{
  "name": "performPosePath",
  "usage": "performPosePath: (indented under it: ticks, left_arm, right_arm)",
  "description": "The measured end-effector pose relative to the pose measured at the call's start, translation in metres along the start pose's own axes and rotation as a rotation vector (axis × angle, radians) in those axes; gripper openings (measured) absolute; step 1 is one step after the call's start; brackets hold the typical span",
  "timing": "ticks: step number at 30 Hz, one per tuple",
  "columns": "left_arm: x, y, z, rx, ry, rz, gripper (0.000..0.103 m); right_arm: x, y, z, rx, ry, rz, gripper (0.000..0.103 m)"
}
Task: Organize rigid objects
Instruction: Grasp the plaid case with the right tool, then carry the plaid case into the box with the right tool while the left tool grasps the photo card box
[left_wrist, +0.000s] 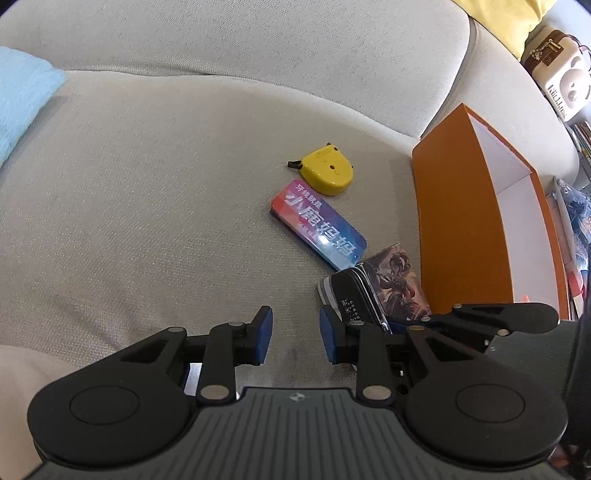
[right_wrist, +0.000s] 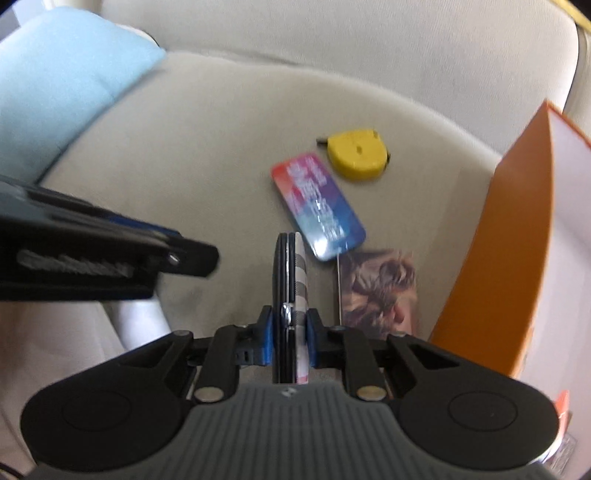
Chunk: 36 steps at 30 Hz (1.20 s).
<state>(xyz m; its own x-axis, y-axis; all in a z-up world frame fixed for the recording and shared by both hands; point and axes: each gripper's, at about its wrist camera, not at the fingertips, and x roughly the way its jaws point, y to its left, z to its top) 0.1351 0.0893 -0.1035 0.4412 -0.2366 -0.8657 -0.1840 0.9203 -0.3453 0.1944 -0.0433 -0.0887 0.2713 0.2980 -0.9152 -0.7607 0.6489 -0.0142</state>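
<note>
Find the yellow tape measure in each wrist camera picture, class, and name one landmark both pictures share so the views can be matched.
Left wrist view: the yellow tape measure lies on the sofa cushion, right of centre, just beyond the colourful flat tin.
Right wrist view: the same tape measure sits upper right of centre, again beyond the tin.
Shared landmark: the orange box stands at the right edge in both views.

My left tongs (left_wrist: 295, 338): matte black linkage arms w/ silver rivets, blue pads (left_wrist: 264, 334), round black hubs, grey ribbed body w/ small white logo. My right tongs (right_wrist: 289, 334): same build, black arms, blue pads (right_wrist: 266, 332), silver pivot pins, grey ridged housing.
</note>
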Motion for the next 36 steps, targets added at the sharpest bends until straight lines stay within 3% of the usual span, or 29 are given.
performPosePath:
  ticks: [7,11,21,30,32,36]
  left_arm:
    - [0.003,0.002,0.000,-0.004,0.009,-0.005,0.034]
    - [-0.001,0.001,0.003,-0.010,-0.011,-0.045,0.034]
    - [-0.006,-0.029,0.017,-0.024,-0.020,-0.152,0.034]
    - [0.032,-0.053,0.018,-0.105,0.042,-0.155,0.040]
    - [0.045,-0.055,0.015,-0.122,0.043,-0.146,0.048]
    - [0.069,-0.062,0.009,-0.124,0.063,-0.092,0.049]
  right_arm:
    - [0.016,0.003,0.008,-0.024,-0.003,-0.020,0.021]
    - [0.013,0.001,0.007,-0.019,-0.015,-0.010,0.019]
    - [-0.066,-0.037,0.008,0.083,-0.138,-0.002,0.018]
    - [-0.141,-0.086,-0.002,0.188,-0.272,-0.006,0.019]
    - [-0.152,-0.101,-0.007,0.213,-0.292,-0.030,0.019]
    - [-0.155,-0.134,-0.015,0.269,-0.293,-0.096,0.019]
